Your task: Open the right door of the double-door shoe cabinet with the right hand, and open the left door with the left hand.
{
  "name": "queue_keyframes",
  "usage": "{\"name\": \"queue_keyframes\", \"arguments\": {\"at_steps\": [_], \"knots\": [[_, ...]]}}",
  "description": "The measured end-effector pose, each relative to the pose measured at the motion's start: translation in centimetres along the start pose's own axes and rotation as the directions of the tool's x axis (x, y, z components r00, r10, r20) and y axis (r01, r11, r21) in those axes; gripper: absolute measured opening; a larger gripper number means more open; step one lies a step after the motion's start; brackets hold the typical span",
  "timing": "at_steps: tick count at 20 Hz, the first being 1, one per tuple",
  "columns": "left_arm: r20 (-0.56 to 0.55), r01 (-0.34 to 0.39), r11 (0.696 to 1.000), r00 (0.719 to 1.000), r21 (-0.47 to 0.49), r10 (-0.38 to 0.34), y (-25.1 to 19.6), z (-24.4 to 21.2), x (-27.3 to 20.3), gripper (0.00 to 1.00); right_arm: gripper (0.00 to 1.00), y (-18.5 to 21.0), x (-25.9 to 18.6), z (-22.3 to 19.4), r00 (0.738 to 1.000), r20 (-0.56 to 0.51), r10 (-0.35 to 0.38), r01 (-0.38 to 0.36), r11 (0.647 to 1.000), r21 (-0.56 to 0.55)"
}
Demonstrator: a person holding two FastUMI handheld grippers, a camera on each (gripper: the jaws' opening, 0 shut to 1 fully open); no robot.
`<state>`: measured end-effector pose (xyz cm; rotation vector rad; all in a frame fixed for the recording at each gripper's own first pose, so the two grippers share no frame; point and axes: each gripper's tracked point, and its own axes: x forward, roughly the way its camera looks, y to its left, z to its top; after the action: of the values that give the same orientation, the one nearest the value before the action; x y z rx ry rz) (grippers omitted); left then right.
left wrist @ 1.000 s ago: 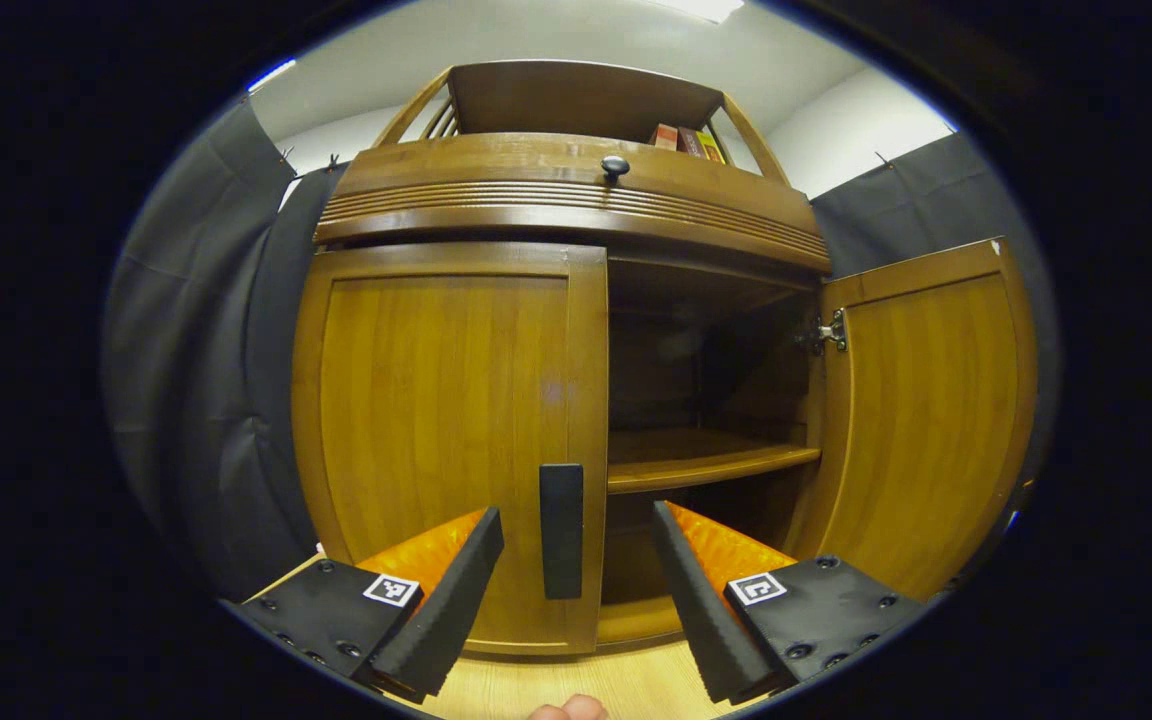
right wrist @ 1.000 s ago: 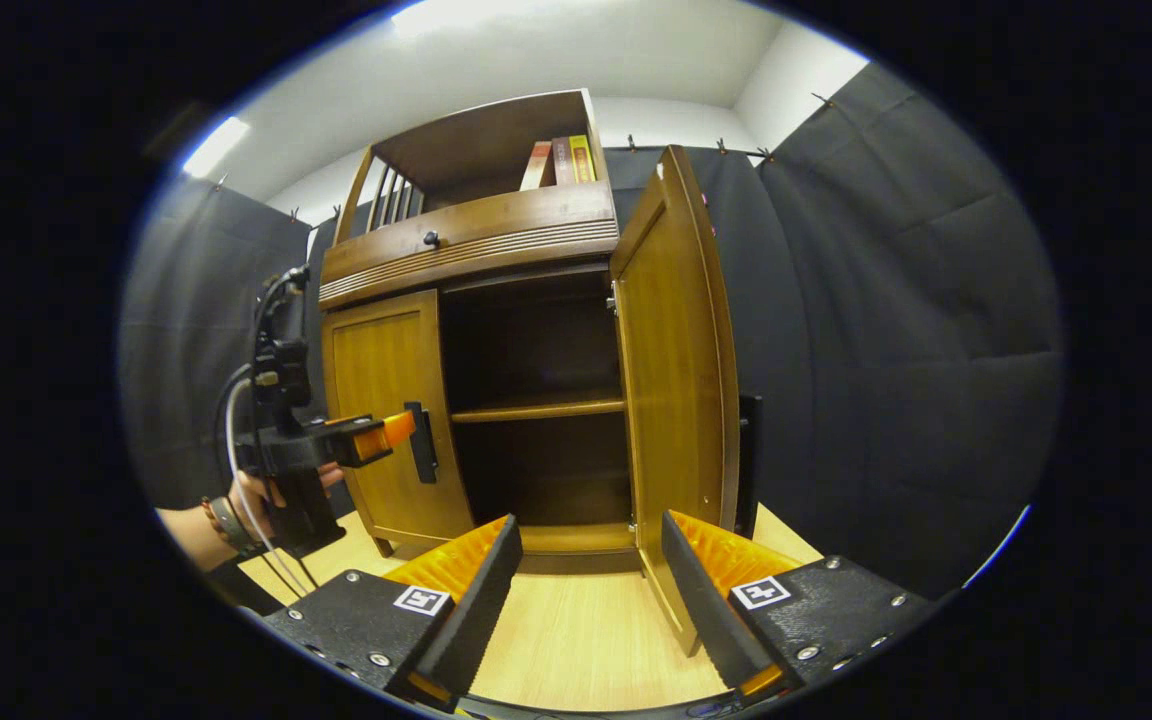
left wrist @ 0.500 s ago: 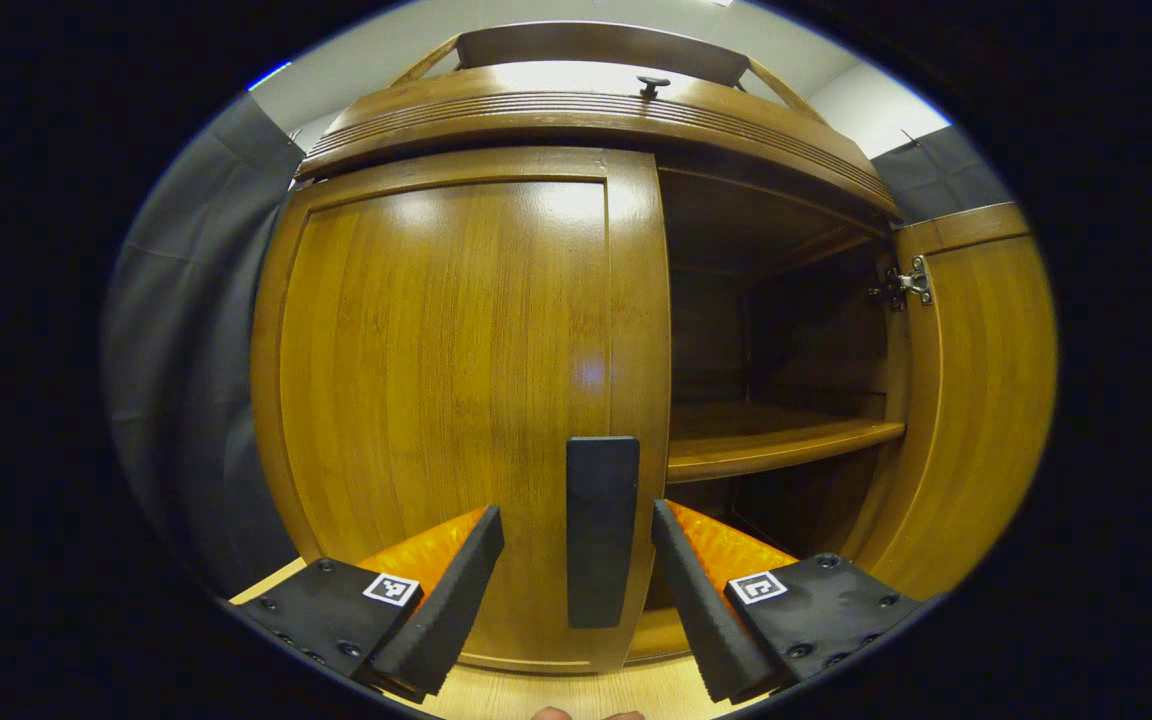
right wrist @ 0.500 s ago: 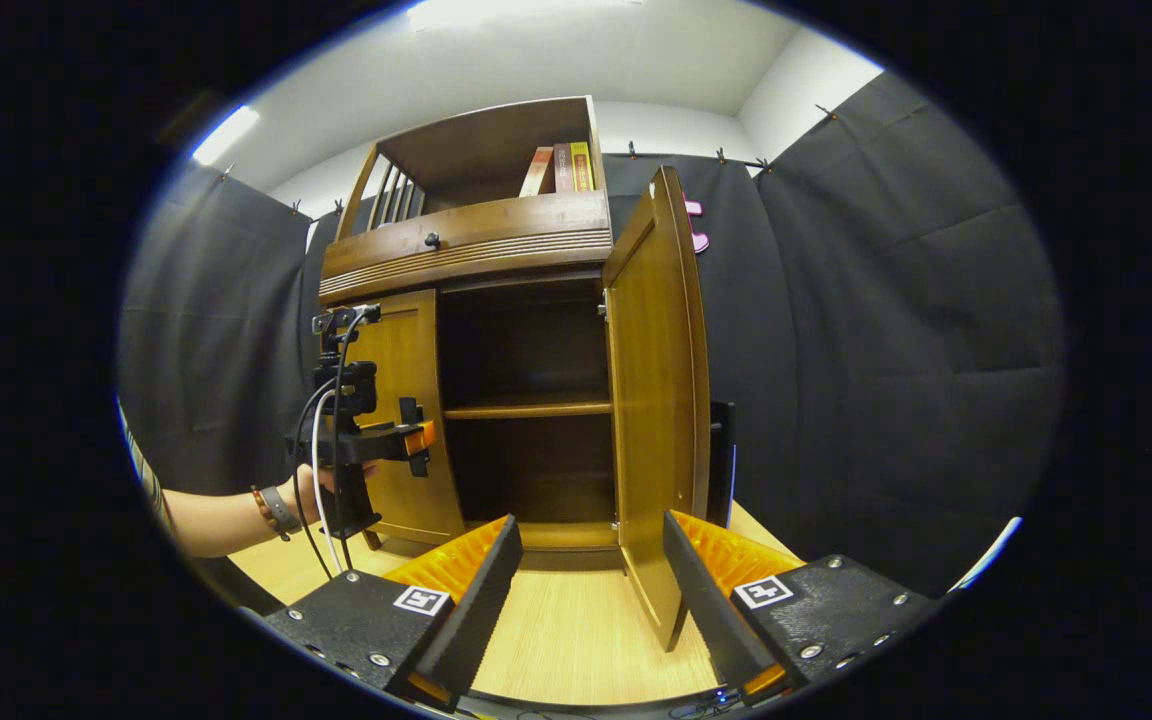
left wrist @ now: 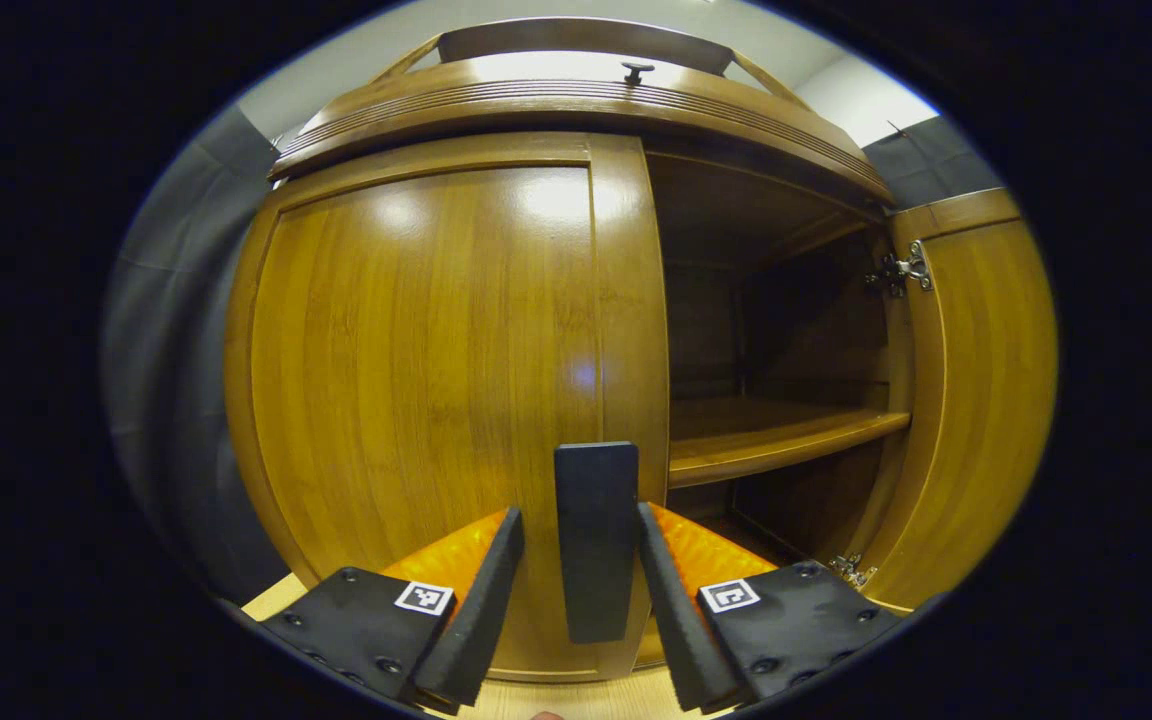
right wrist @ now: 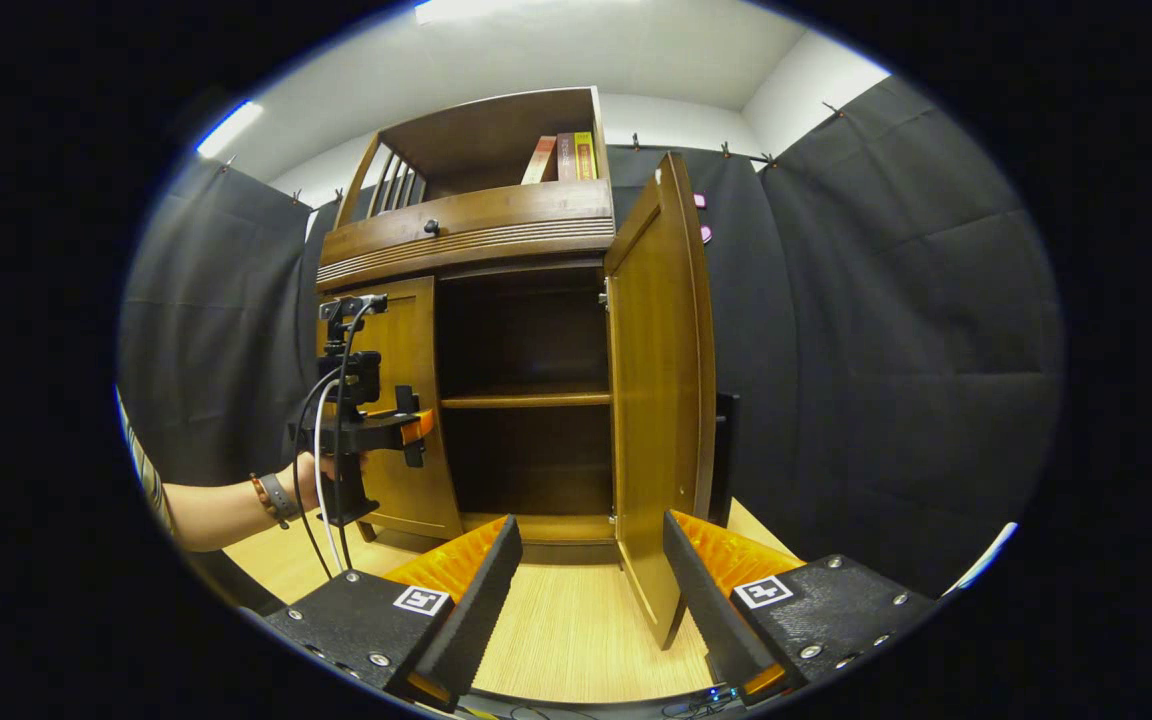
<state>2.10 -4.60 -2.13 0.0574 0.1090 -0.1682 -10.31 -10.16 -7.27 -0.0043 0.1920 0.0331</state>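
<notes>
Handle [left wrist: 595, 540] of left door [left wrist: 426, 400], shut, now flanked by left gripper [left wrist: 576, 590] fingers, narrowed from half a second ago but seemingly not yet pinching. Right door [right wrist: 661, 400] already swung wide. Right gripper [right wrist: 591, 590] spread, empty, above floor [right wrist: 556, 640].

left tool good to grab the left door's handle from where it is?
Probably yes. The left tool is open, with the black handle of the shut left door standing between its fingers; nothing lies between them. The pads don't look pressed on it yet.
</notes>
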Motion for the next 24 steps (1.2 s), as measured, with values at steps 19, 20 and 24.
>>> {"name": "queue_keyframes", "arguments": {"at_steps": [19, 20, 24], "knots": [[-0.058, -0.025, 0.999, 0.998, -0.021, 0.024, 1.7, 0.5, -10.6, 0.34, 0.88, 5.0, 1.8, -1.5, 0.997, -0.049, 0.066, -0.069, 0.997, -0.044], [-0.054, -0.025, 0.999, 0.998, -0.027, 0.024, 2.0, 0.6, -11.5, 0.34, 0.88, 5.2, 1.9, -1.5, 0.996, -0.049, 0.071, -0.073, 0.997, -0.037], [-0.038, -0.019, 1.0, 0.999, -0.021, 0.018, 3.9, 0.7, -15.2, 0.34, 0.88, 5.7, 2.5, -1.5, 0.996, -0.043, 0.08, -0.081, 0.996, -0.022]]}}
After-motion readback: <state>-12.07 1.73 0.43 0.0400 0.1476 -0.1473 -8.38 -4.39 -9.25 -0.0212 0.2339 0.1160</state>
